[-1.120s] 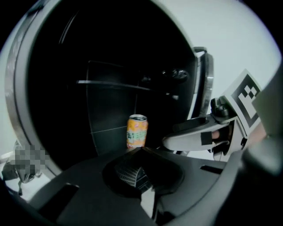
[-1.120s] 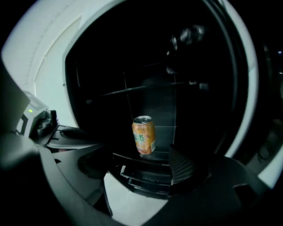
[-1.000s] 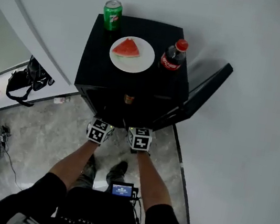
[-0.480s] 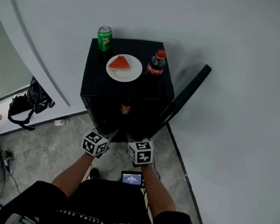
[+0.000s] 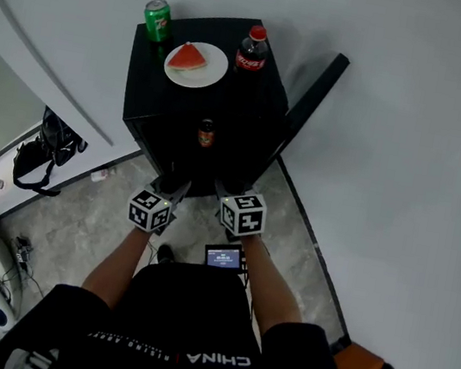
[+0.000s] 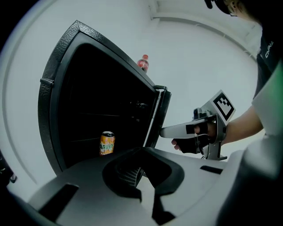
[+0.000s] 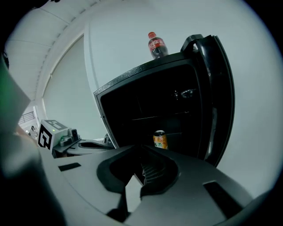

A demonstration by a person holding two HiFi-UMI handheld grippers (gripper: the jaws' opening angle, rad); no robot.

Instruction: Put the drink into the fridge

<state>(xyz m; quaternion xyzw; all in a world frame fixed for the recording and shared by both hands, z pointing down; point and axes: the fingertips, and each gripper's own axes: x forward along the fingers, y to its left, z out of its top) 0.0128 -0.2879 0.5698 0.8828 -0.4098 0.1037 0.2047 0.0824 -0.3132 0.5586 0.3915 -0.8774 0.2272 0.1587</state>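
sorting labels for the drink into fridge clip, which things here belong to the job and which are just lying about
Job: fridge; its open door; orange can standing inside it.

Lying about: green can, cola bottle and plate with a watermelon slice, all on the fridge top; black bag on the floor.

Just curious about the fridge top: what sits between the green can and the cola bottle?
A white plate with a watermelon slice sits between the green can and the cola bottle; the head view shows it.
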